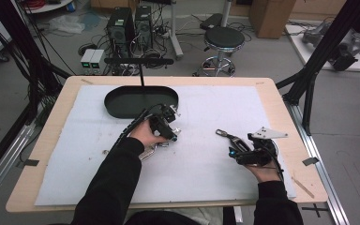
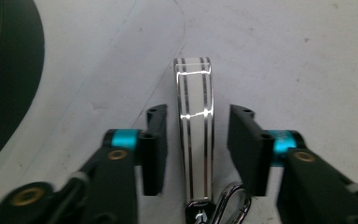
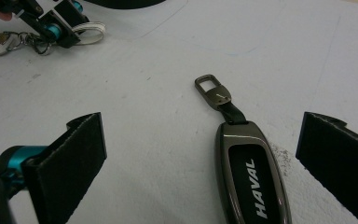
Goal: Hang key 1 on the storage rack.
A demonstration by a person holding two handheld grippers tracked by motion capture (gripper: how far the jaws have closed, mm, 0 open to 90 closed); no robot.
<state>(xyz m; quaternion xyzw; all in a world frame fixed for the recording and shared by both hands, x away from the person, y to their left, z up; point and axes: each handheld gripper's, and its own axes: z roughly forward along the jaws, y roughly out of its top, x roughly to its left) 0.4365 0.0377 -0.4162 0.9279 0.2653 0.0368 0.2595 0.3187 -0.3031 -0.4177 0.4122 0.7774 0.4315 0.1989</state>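
A white strap loop with chrome stripes lies on the white mat, joined to a metal key ring. My left gripper straddles this strap; a narrow gap shows between each pad and the strap, so it stands open. From above, the left gripper sits just in front of the tray. A dark metal key fob marked HAVAL with a clasp lies flat between the wide-open jaws of my right gripper. From above, the fob lies ahead of the right gripper.
A black oval tray rests at the back of the mat, its edge at the left. The wooden table rim surrounds the mat. A stool and computer towers stand beyond the table.
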